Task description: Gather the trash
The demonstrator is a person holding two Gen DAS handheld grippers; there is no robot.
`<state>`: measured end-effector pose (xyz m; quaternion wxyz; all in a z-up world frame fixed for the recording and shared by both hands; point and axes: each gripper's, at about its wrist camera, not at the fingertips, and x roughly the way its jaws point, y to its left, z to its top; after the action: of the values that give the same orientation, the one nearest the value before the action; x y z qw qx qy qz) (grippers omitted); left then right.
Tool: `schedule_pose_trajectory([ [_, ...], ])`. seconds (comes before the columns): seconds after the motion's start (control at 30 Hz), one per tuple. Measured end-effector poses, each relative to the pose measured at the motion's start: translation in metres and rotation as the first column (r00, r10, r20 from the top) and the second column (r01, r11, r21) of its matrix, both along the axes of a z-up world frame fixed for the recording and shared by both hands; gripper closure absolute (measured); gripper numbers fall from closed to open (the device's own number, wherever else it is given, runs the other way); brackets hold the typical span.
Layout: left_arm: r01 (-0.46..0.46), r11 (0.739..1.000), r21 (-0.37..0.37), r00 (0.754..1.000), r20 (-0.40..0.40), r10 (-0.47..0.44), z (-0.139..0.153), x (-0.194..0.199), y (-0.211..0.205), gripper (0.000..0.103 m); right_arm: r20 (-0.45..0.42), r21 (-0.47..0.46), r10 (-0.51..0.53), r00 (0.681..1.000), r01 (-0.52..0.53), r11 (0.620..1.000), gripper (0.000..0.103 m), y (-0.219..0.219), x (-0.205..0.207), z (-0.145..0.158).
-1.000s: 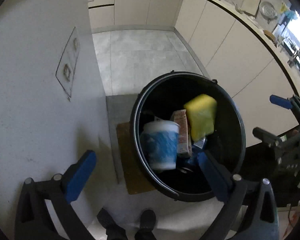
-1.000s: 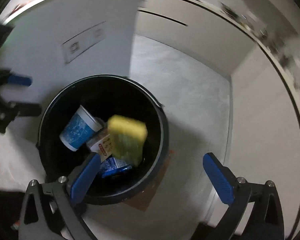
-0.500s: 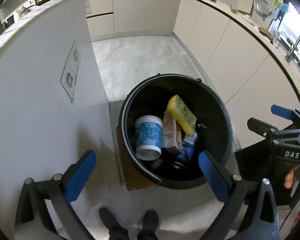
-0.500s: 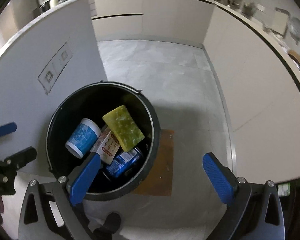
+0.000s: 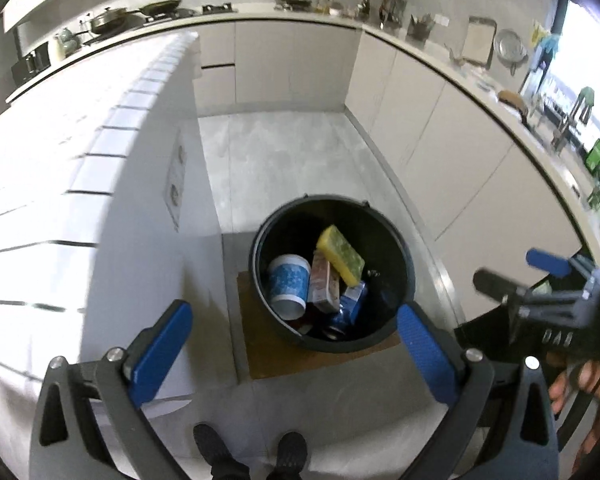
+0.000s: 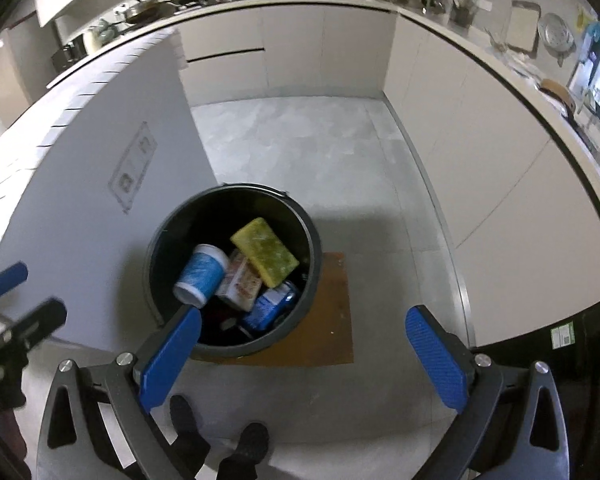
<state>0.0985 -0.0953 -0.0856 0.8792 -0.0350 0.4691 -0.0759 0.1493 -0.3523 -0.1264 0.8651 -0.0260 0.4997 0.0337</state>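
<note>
A black round bin stands on the floor on a brown mat. In it lie a yellow sponge, a blue-and-white cup, a small carton and a blue packet. My left gripper is open and empty, high above the bin. My right gripper is open and empty, also high above it; it shows at the right of the left wrist view.
A white tiled island stands left of the bin, with sockets on its end panel. Cream cabinets run along the back and right under a cluttered counter. The person's feet stand in front of the brown mat.
The sponge dropped from mid-air and settled on the trash in the bin. Both grippers have risen and pulled back, so the bin looks smaller and more of the kitchen shows.
</note>
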Motion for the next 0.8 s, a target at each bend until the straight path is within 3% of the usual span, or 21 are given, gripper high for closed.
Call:
schedule_pose_trajectory([
  [0.33,-0.021,0.999,-0.036,0.997,0.075,0.024,0.048,-0.026,0.022,0.000,0.068,-0.004,0.042,0.997,-0.041,0.999,0.000,0.029,-0.050,0.061],
  [0.4,-0.022,1.000,-0.014,0.994,0.107,0.024,0.057,-0.032,0.025,0.000,0.083,0.006,0.053,0.995,-0.054,0.999,0.000,0.034,-0.059,0.071],
  [0.8,-0.035,0.999,-0.035,0.985,0.171,0.040,0.087,-0.047,0.038,0.000,0.165,0.022,0.087,0.982,-0.092,0.996,0.000,0.058,-0.097,0.119],
])
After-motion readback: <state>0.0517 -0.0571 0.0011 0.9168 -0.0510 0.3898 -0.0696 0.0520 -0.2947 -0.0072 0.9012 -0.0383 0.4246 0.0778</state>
